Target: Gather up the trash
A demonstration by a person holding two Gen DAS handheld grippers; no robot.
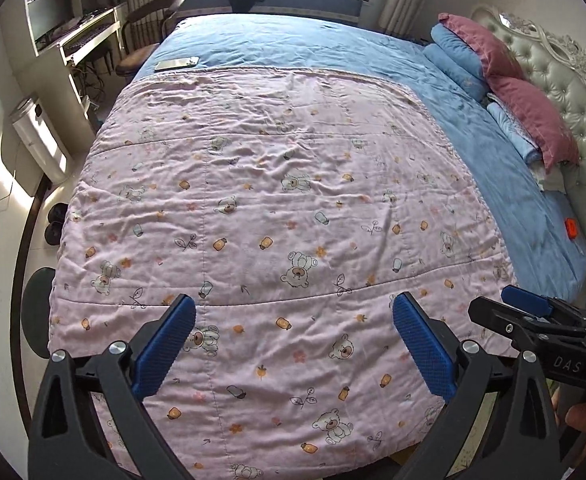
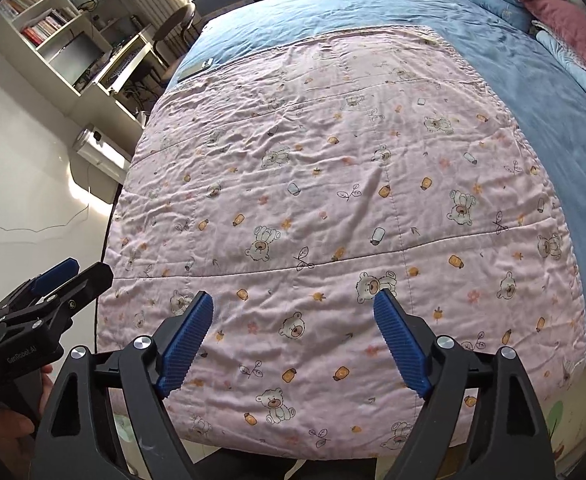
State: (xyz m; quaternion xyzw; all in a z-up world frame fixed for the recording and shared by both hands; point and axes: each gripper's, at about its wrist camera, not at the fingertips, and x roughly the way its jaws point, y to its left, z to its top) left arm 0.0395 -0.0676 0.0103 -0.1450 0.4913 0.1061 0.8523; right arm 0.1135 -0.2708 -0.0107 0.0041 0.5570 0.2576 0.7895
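Note:
A pink quilt [image 1: 277, 208] printed with bears lies spread flat over a bed with a blue sheet [image 1: 293, 40]. My left gripper [image 1: 293, 304] hangs over the quilt's near edge, pointing steeply down, its blue pads wide apart and nothing between them. My right gripper [image 2: 293, 300] is beside it over the same edge, also open and empty. Each shows in the other's view: the right one [image 1: 529, 308] at the right edge, the left one [image 2: 69, 276] at the left edge. A small orange object [image 1: 571, 227] lies on the blue sheet near the headboard. I cannot make out any trash on the quilt.
A phone [image 1: 177, 63] lies on the blue sheet at the far left. Pillows [image 1: 509, 80] and folded blue bedding rest against the tufted headboard [image 1: 573, 80]. Left of the bed are a desk [image 1: 89, 36], a chair [image 1: 149, 24], a white bin [image 1: 41, 136], shoes [image 1: 55, 222] and a dark stool [image 1: 37, 312].

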